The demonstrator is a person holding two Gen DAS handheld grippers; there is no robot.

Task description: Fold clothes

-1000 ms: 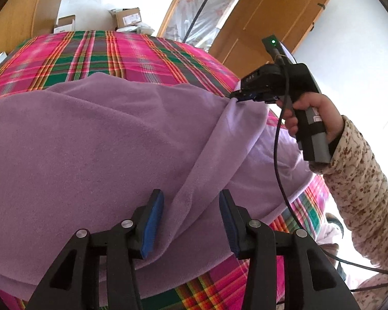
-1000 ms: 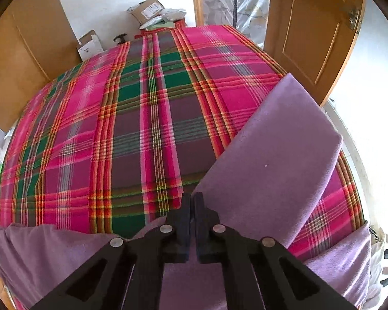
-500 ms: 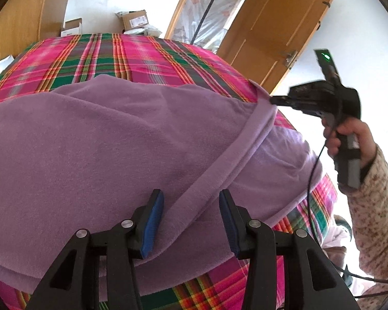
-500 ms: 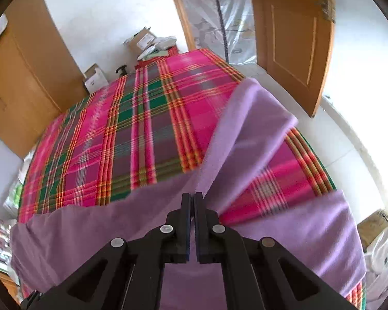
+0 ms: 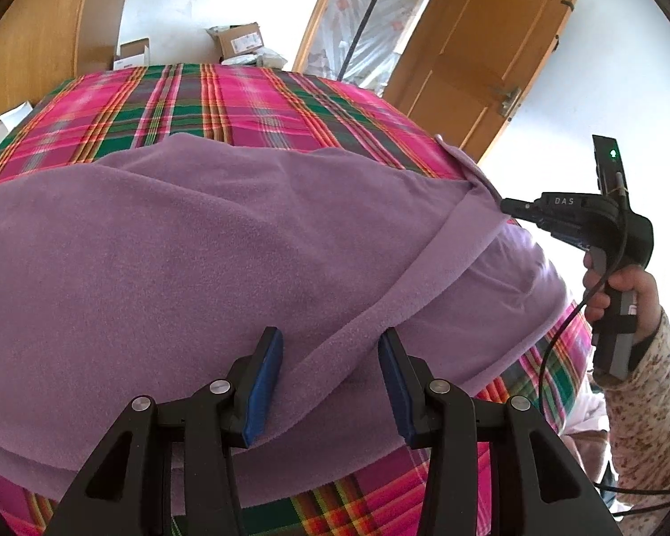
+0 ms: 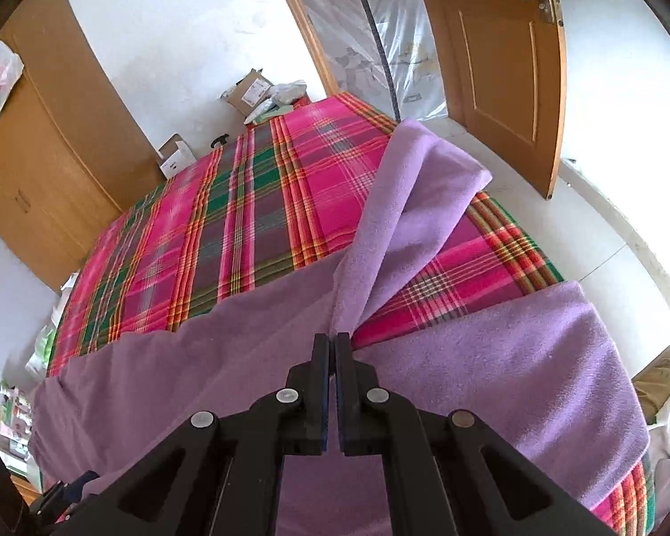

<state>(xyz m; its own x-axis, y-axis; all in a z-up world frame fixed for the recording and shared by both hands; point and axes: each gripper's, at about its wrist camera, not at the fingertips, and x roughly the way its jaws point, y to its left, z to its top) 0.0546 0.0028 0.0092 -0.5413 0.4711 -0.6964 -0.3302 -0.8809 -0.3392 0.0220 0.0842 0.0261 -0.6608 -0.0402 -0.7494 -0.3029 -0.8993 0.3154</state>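
Observation:
A large purple fleece garment [image 5: 201,259] lies spread over a pink and green plaid bed cover [image 5: 245,102]. My left gripper [image 5: 330,348] is open just above the cloth, with a raised fold of it running between the blue pads [image 5: 263,375]. My right gripper [image 6: 331,344] is shut on a pinch of the purple garment [image 6: 402,205] and holds it lifted, so a sleeve-like strip stretches up from the bed. In the left wrist view the right gripper [image 5: 509,205] shows at the right, held by a hand [image 5: 625,281] in a flowered sleeve.
An open wooden door [image 5: 482,53] and a plastic-covered doorway [image 5: 370,13] stand beyond the bed. Cardboard boxes [image 5: 239,40] sit on the floor by the far wall. A wooden wardrobe [image 6: 44,156] fills the left side. Bags lie on the floor at the right bed edge [image 6: 665,366].
My right gripper has risen and pulled away to the right with the pinched cloth, stretching the strip taut. The left gripper has stayed open over the fold.

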